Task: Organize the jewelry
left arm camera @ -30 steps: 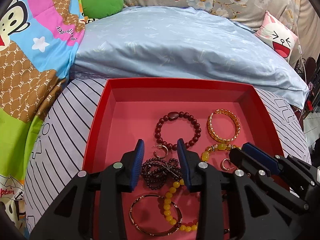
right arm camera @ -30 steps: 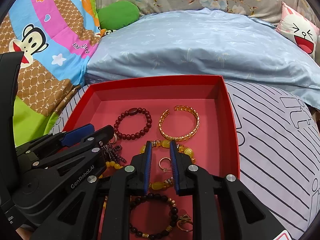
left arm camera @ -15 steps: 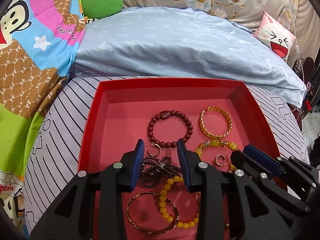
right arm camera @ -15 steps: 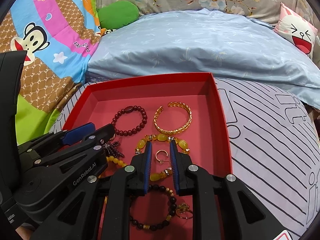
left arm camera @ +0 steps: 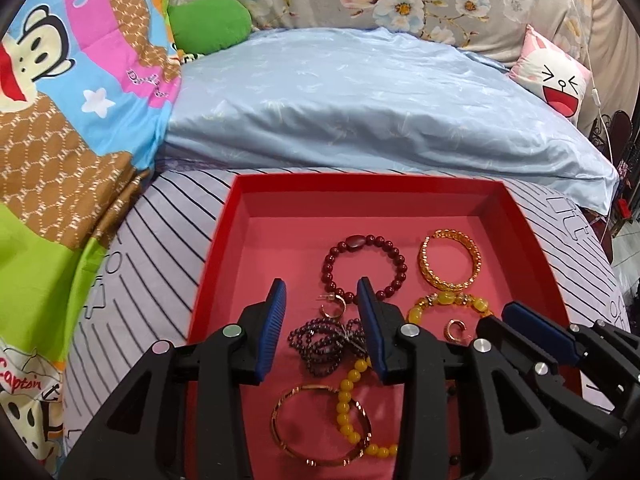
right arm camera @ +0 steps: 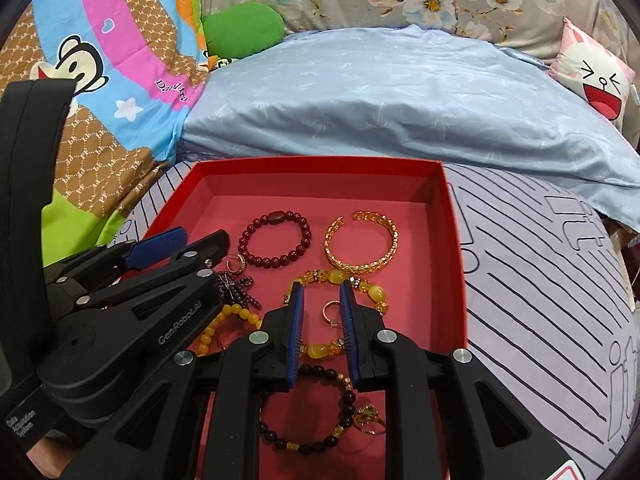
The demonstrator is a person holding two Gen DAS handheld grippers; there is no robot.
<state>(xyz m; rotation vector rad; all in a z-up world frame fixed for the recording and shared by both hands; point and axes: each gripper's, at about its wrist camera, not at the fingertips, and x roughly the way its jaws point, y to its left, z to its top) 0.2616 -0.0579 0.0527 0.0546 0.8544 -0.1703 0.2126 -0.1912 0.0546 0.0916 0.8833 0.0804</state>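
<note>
Hovering over red tray on bed: left tongs apart, just widened, above dark bead tangle; right tongs narrowly apart, empty, small gold ring below gap.

Seven bracelets — three earrings; one tray

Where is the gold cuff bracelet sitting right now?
In both wrist views the gold cuff bracelet lies in the red tray, toward its far right corner, right of the dark red bead bracelet and behind the yellow stone bracelet.
</note>
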